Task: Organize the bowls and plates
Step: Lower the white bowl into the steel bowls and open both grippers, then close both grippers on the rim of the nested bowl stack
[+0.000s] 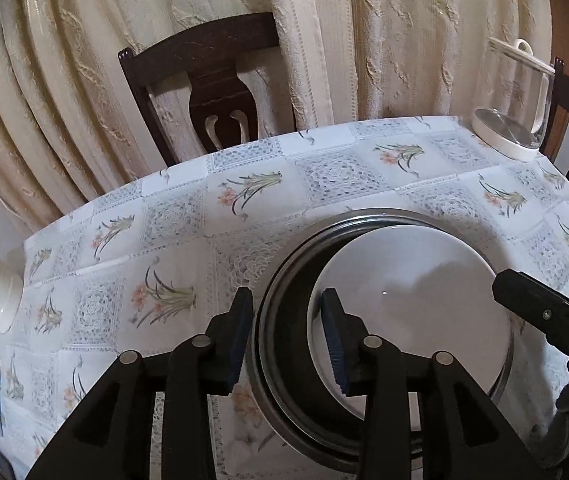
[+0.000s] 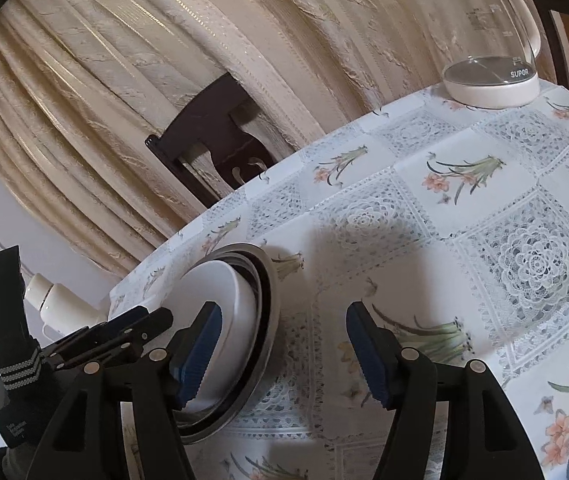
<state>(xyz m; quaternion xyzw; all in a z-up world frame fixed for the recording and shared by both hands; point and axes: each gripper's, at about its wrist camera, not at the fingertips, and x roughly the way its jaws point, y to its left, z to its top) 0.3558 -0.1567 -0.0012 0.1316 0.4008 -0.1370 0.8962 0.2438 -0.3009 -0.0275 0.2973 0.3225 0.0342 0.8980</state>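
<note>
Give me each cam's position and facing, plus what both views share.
Left wrist: on the left tongs, angled down over the white round plate inside the dark metal-rimmed dish; its blue-padded fingers straddle the dish rim, apart; the right tongs enter from the right.
Right wrist: on the right tongs, angled down at the floral lace-pattern tablecloth; fingers open, nothing between; the left tongs show at left.
Shared: plate, dish, tablecloth, glass kettle on white base, dark wooden chair, cream curtain.
</note>
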